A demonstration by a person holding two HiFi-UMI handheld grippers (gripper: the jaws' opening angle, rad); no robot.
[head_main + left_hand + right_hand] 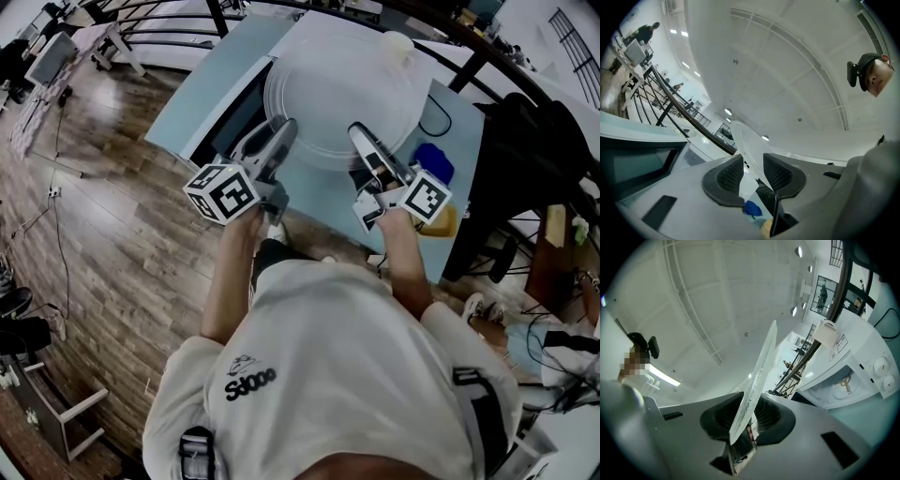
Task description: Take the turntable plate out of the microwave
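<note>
The round clear glass turntable plate (337, 98) is held in the air in front of the white microwave (853, 366). Its cavity stands open, with only the bare hub (843, 383) inside. My left gripper (279, 141) is shut on the plate's near left rim. My right gripper (364, 142) is shut on the near right rim. In the left gripper view the plate (747, 140) runs edge-on between the dark ribbed pads (730, 176) of the left gripper (752, 164). In the right gripper view the plate (759, 371) stands steeply in the right gripper (750, 411).
The microwave sits on a light blue table (187, 103), with its door (239, 112) swung open to the left. A blue object (433, 159), a yellow thing (448, 220) and a black cable (436, 117) lie to the right. Dark chairs (534, 159) stand further right, above wooden floor (112, 234).
</note>
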